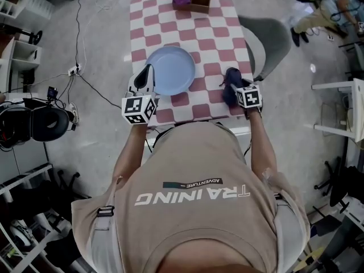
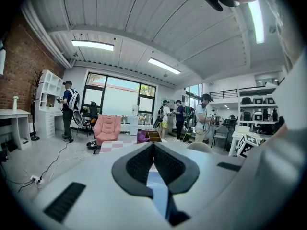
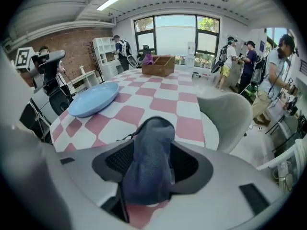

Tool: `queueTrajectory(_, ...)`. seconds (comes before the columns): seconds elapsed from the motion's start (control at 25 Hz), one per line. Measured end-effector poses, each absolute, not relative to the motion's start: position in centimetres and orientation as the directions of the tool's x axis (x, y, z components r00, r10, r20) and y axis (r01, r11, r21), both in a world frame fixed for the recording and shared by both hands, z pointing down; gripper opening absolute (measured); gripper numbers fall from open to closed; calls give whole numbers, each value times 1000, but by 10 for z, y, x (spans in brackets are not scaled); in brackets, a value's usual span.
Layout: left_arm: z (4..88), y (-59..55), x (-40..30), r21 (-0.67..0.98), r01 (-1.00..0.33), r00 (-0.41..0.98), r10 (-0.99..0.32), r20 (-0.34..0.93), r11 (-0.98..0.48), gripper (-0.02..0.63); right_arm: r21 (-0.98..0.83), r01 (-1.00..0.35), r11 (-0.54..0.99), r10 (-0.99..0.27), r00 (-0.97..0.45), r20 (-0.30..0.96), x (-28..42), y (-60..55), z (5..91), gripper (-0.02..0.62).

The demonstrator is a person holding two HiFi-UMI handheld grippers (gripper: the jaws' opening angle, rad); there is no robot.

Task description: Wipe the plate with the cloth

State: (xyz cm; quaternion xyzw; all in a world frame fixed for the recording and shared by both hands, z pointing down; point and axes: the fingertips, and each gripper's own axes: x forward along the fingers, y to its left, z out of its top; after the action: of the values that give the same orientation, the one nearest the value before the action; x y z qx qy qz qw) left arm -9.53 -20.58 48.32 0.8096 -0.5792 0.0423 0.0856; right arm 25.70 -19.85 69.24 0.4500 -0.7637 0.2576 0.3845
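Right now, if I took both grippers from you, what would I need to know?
The left gripper is shut on the left rim of the blue plate, which sits on the checkered table.
The right gripper is open. The dark cloth stands loose between its jaws, on the table to the right of the plate.
Done: the plate is steadied. Whether it was wiped doesn't show.
Left: probably close on the cloth and wipe the plate.

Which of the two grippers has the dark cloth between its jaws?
The right gripper: the dark blue cloth stands between its parted jaws. The left gripper is closed on the light blue plate at its rim.
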Motion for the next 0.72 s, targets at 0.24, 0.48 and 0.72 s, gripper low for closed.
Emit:
queueTrajectory(0.24,484,-210,-115,97,-953,299,-942,153,-287,15,25,-865,502,-564,-305,767,243,-220,650,247)
queueTrajectory(0.48,486,-210,-125,102,-953,300,-941,160,-286,15,11,-838,546,-581,-369,726,206,-228,624,245)
queueTrajectory(0.72,474,-213,-135,83,-954,299,-943,148,-290,15,95,-830,550,-784,-474,401,133,-245,492,71)
